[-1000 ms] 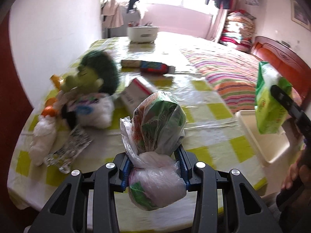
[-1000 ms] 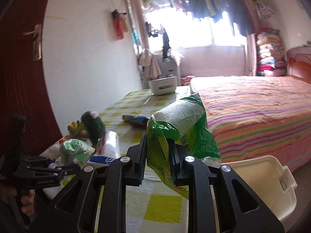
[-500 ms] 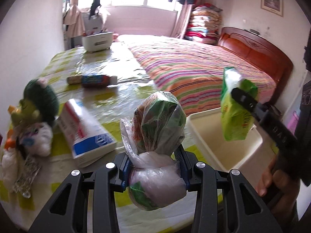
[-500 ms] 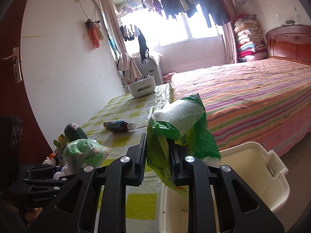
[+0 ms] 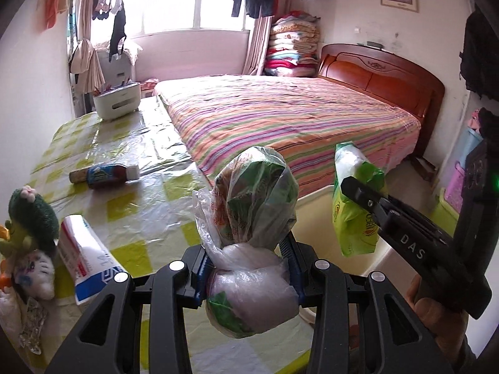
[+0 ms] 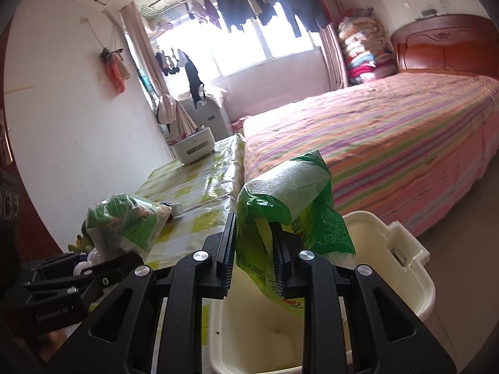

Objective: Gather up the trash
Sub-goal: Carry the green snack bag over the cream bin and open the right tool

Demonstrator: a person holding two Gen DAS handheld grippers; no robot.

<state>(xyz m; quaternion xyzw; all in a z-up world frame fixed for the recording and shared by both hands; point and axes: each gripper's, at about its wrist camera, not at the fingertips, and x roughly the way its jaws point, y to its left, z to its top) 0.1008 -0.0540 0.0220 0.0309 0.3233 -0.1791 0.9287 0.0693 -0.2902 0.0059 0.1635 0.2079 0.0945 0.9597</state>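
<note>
Over the bin, both hands loaded with trash

We have the green tissue pack (image 6: 293, 215) pinched between the closed jaws of the right gripper (image 6: 254, 246), hanging above the open cream bin (image 6: 414, 283) beside the table (image 5: 149, 215). Our left gripper (image 5: 249, 268) is clamped on a knotted plastic bag (image 5: 255, 199), which sits over the table edge, just short of the bin. We judge this the drop-off step: next we release the pack, then bring the bag across.
</note>
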